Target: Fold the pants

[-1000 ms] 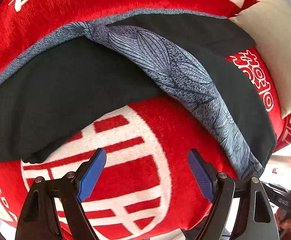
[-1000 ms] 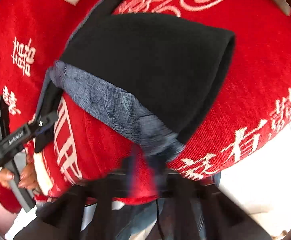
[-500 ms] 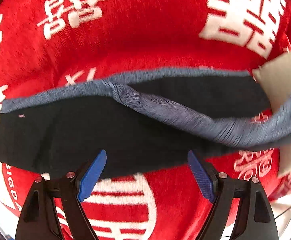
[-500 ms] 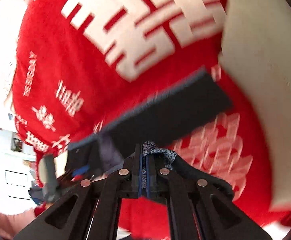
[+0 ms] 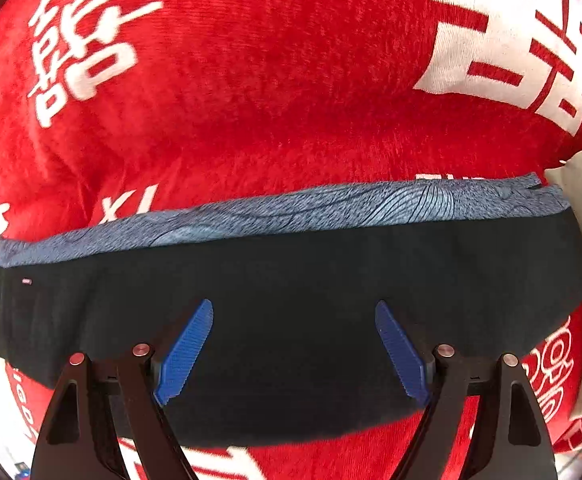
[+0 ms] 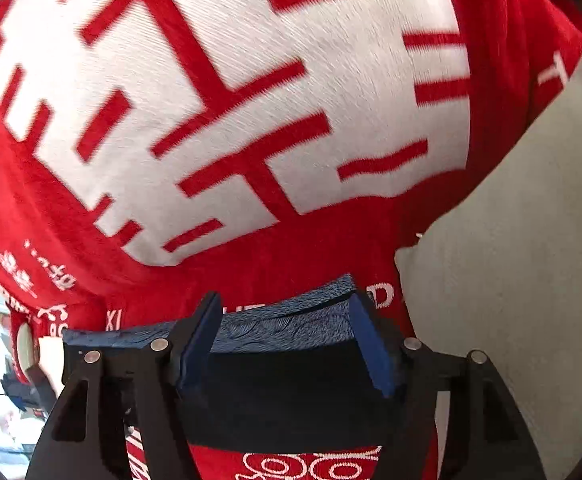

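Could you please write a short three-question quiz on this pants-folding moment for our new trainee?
1. True or false: the left tool is clamped shut on the pants.
2. Multiple choice: what do the pants lie on? A) a bare wooden table B) a red blanket with white characters C) a green mat
3. Fill in: the patterned blue-grey band of the pants runs along their ___ edge, as the left wrist view shows it.

Key
1. False: its blue pads stand wide apart over the black fabric.
2. B, the red blanket.
3. Far (upper): blue-grey band. The right tool is open too.
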### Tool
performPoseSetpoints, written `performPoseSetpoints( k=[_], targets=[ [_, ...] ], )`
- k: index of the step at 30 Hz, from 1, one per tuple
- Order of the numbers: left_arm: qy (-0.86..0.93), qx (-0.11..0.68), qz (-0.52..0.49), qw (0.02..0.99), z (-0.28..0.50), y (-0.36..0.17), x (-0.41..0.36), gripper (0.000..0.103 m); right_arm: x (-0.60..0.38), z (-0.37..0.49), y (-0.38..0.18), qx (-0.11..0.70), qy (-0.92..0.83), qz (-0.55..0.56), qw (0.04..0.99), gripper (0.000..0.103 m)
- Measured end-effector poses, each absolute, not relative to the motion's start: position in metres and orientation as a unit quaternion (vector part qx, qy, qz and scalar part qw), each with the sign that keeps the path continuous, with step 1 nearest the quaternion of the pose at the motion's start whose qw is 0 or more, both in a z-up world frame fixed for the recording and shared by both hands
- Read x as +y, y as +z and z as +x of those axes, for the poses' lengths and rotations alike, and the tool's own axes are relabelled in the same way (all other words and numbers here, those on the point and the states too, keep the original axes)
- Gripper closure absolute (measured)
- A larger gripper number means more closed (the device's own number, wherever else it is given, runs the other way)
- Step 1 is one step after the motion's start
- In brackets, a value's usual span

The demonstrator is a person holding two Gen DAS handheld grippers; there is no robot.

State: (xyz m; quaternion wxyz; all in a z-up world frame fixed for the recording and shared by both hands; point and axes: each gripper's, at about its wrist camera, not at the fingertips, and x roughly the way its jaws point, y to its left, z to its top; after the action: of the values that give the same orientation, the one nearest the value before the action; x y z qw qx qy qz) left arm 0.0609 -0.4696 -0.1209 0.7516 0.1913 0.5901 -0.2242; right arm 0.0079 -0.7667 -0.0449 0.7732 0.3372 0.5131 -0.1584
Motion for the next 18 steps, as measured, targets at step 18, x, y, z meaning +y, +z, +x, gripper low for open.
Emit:
performPoseSetpoints(
  k=[18],
  targets=[
    [-0.197,0.603,0.189,0.749,0.052,-0.134,-0.454,0.018,-0.65,0.103,-0.115,0.618,0.132,0.071,0.772,0.064]
  ],
)
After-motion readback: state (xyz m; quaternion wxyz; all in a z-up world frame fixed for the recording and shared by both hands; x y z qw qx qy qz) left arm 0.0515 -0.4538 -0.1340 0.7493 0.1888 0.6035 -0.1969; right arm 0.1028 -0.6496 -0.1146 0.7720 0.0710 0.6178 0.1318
